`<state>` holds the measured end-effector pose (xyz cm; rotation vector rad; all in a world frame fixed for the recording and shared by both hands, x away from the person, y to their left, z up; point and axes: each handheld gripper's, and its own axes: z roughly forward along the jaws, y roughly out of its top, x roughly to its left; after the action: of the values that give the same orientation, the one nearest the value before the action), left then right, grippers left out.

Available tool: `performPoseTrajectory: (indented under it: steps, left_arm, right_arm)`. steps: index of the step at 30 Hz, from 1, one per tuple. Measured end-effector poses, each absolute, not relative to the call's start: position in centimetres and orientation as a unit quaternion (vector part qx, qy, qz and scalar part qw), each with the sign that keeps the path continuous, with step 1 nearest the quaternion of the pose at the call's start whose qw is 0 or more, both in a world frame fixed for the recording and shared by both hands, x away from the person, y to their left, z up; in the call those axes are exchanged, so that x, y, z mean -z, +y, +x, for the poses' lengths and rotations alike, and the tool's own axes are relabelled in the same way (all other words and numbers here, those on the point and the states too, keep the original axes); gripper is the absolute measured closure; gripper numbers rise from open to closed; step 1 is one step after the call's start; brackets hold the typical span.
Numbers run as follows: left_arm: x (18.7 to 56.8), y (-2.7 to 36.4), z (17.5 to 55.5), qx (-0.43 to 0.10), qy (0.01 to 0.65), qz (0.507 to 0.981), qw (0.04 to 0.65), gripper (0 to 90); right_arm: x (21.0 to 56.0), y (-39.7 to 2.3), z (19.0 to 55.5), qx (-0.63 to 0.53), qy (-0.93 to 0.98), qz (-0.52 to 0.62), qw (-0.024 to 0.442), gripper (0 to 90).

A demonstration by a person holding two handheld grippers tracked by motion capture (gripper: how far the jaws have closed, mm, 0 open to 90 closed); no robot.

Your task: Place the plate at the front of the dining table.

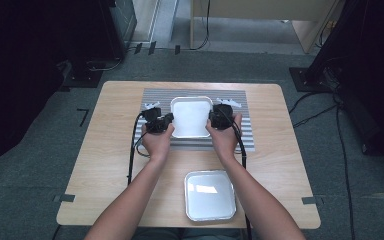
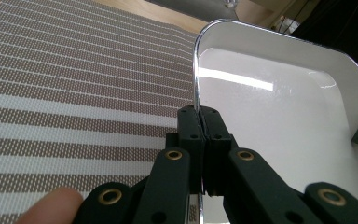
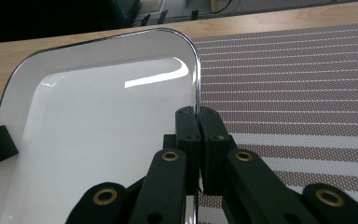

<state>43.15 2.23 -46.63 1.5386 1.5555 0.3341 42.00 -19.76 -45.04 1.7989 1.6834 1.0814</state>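
- High view: the white tray [image 1: 191, 116] lay on the striped mat [image 1: 250, 125], long axis from 12 to 6 o'clock. The left gripper [image 1: 167, 120] held it at 9 o'clock and the right gripper [image 1: 211, 120] at 3, probably to carry it level. A second tray [image 1: 210, 195] sat at 6 o'clock.
- Left gripper view: jaws closed tight on the tray rim.
- Right gripper view: jaws pinched the opposite rim.

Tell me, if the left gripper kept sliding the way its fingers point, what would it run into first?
Probably nothing solid soon: the left gripper, shut on the white tray's rim, points along that rim over the striped mat. Depth is unclear.
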Motion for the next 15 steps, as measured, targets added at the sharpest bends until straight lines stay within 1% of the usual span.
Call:
performPoseTrajectory:
  steps: [5,10,15]
  left_arm:
    - [46.9,2.3,44.8,-0.127,0.638,0.623,0.435,89.7]
    - [46.8,2.1,46.4,-0.138,0.637,0.633,0.417,89.7]
    - [46.9,2.2,48.0,-0.13,0.644,0.632,0.41,89.8]
  right_arm:
    - [45.6,-19.5,43.7,-0.379,0.622,0.648,0.223,88.6]
    - [46.3,-19.8,45.2,-0.385,0.617,0.655,0.202,88.5]
    - [46.8,-19.9,47.1,-0.39,0.625,0.648,0.193,88.0]
